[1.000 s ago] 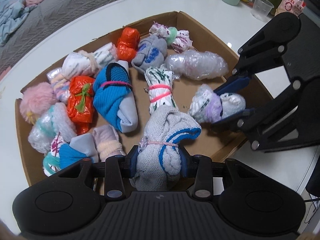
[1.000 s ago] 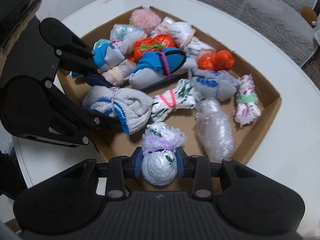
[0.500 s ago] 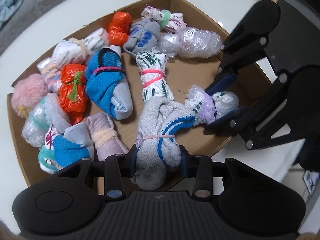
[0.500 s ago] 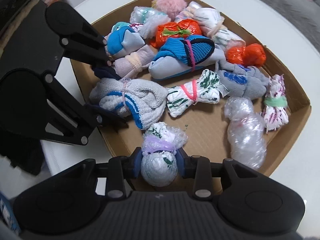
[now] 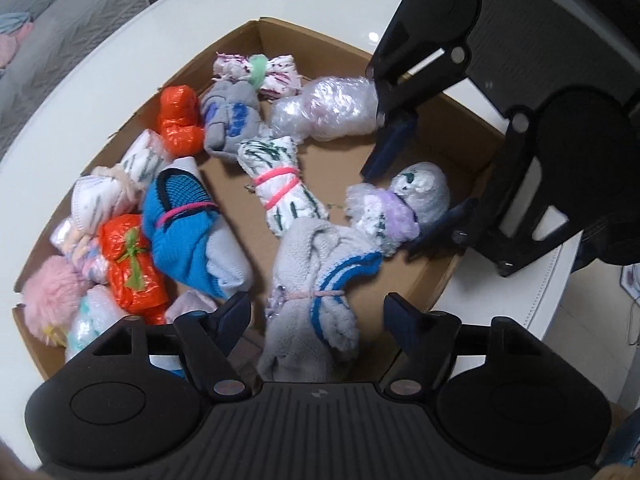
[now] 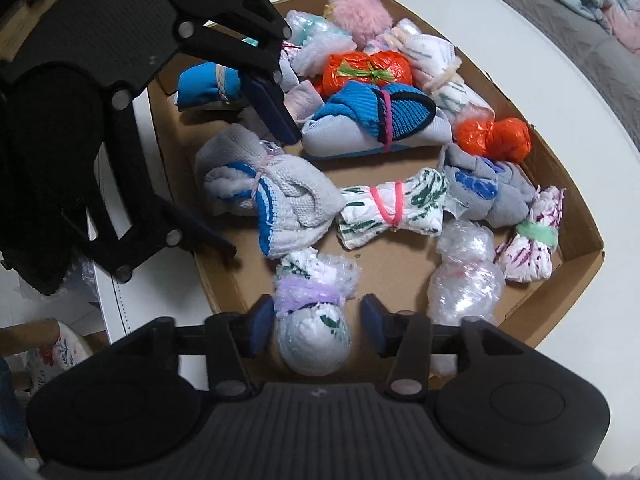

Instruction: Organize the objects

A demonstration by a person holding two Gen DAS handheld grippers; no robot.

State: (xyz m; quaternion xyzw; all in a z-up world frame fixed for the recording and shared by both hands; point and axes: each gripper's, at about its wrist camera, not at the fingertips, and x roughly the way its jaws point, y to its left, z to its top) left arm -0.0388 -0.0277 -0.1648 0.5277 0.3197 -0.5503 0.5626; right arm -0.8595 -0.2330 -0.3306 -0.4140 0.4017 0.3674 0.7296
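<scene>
A cardboard box on a white table holds several tied bundles. A grey sock bundle with blue stripes lies at the box's near edge, between the fingers of my left gripper. Its jaws are opening and the pads stand clear of the bundle. A bubble-wrapped bundle with a purple tie rests between the fingers of my right gripper. Those jaws are opening too, with a small gap at each pad.
In the box also lie a blue sock bundle, orange bags, a pink pompom, a green-patterned roll with a pink band and a clear wrap bundle. The white table surrounds the box; a grey sofa stands beyond.
Both grippers were shut on their bundles and have now opened; the grey sock bundle and the purple-tied bundle lie loose in the box. Both views have rolled and shifted sideways.
</scene>
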